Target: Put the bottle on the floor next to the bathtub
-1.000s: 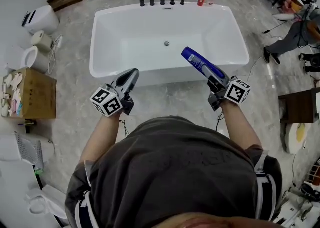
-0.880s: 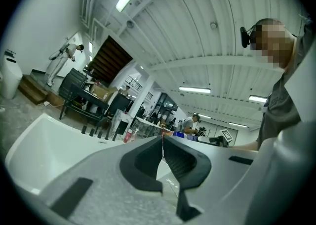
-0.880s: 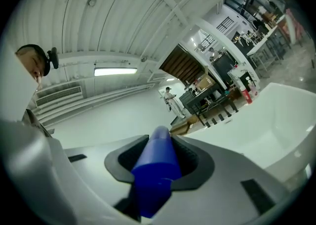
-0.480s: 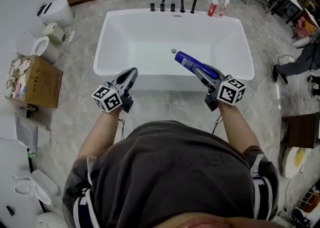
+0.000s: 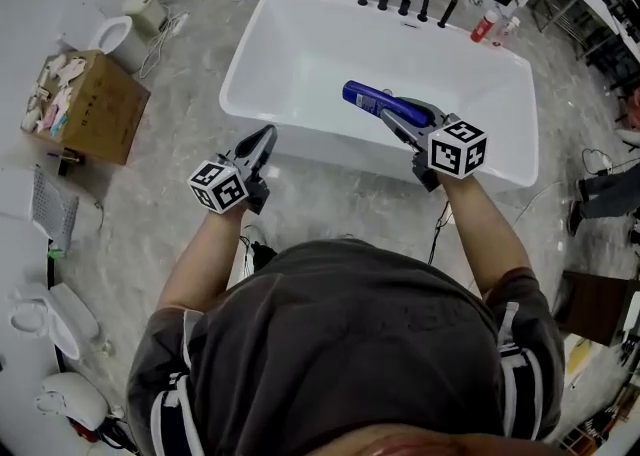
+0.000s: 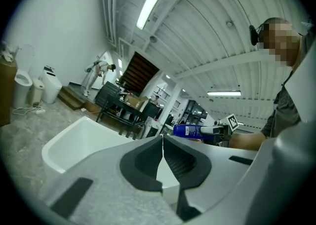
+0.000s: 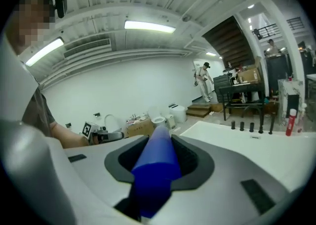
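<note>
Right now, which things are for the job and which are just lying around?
For the job: blue bottle, held in the right claw; white bathtub; floor beside it.
Just lying about: cardboard box; red bottle behind the tub; toilet.

Blue bottle [image 5: 365,98]: held near level in my right gripper [image 5: 393,115], over the white bathtub [image 5: 290,44], inside its near rim.

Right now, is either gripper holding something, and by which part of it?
The right gripper holds the blue bottle near one end; the rest sticks out past the jaws. The left gripper is shut on nothing.
</note>
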The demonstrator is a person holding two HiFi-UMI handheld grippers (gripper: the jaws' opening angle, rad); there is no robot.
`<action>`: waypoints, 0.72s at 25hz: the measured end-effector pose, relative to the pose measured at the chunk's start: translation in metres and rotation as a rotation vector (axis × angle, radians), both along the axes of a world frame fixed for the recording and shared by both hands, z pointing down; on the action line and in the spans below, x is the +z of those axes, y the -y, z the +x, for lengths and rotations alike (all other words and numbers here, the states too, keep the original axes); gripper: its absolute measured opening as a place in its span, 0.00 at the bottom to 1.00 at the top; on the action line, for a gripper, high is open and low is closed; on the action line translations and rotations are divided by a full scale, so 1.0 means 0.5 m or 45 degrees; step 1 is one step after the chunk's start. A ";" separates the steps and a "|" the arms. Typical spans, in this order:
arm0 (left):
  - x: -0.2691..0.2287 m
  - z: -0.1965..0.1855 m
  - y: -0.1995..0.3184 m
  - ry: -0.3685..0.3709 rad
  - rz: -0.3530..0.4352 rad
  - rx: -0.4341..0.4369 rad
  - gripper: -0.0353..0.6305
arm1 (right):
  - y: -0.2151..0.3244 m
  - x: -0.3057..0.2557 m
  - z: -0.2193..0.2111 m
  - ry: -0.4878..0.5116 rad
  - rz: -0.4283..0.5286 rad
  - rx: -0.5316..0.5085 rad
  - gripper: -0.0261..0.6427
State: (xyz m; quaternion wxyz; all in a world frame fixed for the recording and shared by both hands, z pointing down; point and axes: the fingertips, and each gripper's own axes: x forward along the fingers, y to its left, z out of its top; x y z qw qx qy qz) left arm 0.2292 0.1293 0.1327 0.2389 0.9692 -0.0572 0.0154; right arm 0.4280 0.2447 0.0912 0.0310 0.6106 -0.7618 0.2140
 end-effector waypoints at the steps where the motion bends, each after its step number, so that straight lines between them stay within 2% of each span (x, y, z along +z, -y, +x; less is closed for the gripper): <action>1: 0.008 -0.025 0.025 -0.002 -0.004 -0.019 0.07 | 0.038 0.004 -0.025 -0.019 -0.016 -0.032 0.23; 6: 0.066 -0.185 0.163 -0.004 -0.032 -0.116 0.07 | 0.229 0.055 -0.175 -0.127 -0.126 -0.178 0.23; 12: 0.161 -0.389 0.336 0.041 -0.073 -0.182 0.07 | 0.453 0.178 -0.357 -0.300 -0.356 -0.330 0.23; 18: 0.291 -0.521 0.451 0.108 -0.156 -0.223 0.07 | 0.596 0.357 -0.470 -0.425 -0.611 -0.432 0.23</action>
